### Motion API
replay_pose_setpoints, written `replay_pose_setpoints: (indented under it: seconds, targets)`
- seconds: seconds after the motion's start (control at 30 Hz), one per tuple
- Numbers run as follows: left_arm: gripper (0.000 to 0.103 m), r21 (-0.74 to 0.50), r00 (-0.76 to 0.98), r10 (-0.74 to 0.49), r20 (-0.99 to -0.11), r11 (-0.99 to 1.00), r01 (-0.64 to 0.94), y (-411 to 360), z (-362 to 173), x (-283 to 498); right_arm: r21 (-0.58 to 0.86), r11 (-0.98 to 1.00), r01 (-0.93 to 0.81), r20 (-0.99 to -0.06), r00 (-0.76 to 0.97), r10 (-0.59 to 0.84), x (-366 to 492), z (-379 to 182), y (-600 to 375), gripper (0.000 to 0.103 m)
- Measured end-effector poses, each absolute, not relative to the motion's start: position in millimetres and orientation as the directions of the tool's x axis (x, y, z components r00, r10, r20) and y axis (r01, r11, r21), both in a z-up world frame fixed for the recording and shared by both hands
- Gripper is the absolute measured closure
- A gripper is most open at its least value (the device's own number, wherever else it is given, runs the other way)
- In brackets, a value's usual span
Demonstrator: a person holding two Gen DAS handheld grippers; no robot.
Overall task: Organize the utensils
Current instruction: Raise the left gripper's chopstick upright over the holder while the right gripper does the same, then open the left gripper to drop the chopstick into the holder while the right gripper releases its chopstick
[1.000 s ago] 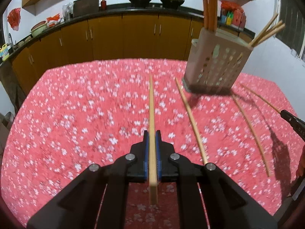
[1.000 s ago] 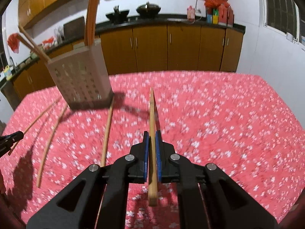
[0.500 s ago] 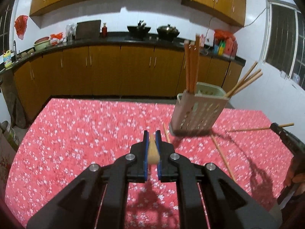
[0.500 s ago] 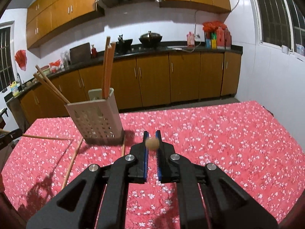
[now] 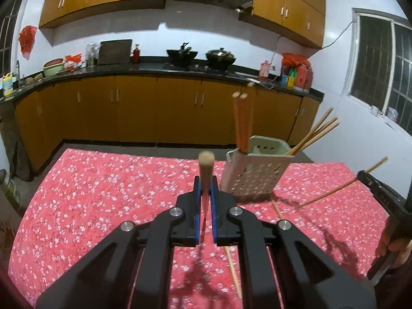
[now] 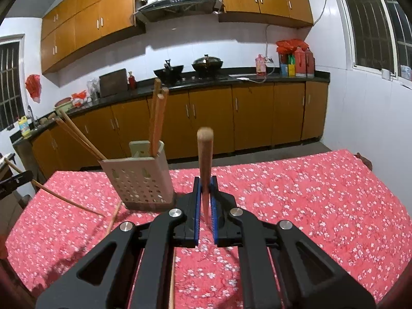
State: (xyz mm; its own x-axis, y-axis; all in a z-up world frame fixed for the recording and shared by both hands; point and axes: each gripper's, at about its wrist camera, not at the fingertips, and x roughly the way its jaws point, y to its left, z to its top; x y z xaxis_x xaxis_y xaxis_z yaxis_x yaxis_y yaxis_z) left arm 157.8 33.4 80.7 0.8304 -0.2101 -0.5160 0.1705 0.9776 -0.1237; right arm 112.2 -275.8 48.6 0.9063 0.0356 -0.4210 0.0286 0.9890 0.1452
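My left gripper [image 5: 205, 188] is shut on a wooden chopstick [image 5: 206, 170] that stands up, butt end toward the camera. My right gripper [image 6: 205, 188] is shut on another chopstick [image 6: 205, 159], also raised above the table. A beige perforated utensil holder [image 5: 253, 173] stands on the red floral tablecloth [image 5: 103, 195], ahead right of the left gripper; it also shows in the right wrist view [image 6: 140, 177], ahead left. It holds upright reddish chopsticks [image 5: 242, 123] and leaning ones [image 5: 315, 131]. The right gripper with its chopstick [image 5: 342, 186] shows at the left view's right edge.
Loose chopsticks lie on the cloth by the holder [image 5: 277, 208] [image 6: 114, 217], and one under the left gripper [image 5: 233, 270]. Kitchen cabinets and a counter [image 5: 154, 69] with woks run behind the table. A white wall with a window [image 6: 373, 25] is at the right.
Both grippers have lifted their chopsticks off the tablecloth and tilted up, so the chopsticks now point upward. The holder appears farther away and lower in both views.
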Motion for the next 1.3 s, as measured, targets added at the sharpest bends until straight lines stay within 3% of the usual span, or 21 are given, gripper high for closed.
replay_pose_setpoints:
  seconds: [0.33,0.67,0.9,1.3]
  targets:
    - [0.095,-0.155,0.848,-0.353,-0.394,0.936,0.317,1,141,154,0.225,0.966,-0.127,-0.246,0.952,0.182,105,117,-260,0.095]
    - [0.095,-0.127,0.909,-0.324,-0.262,0.945,0.301,-24,191,179,0.188,0.972,-0.141,-0.011,0.989,0.146,131,159,-237,0.095]
    - [0.095,-0.119,0.920,-0.272,-0.283,0.962,0.247,-31,177,212,0.201,0.973,-0.112,-0.059,0.990,0.126,170,134,-230,0.096]
    - [0.095,-0.155,0.895,-0.297,-0.334,0.954,0.258,-37,138,243,0.215,0.971,-0.107,-0.184,0.972,0.148,197,102,-223,0.095]
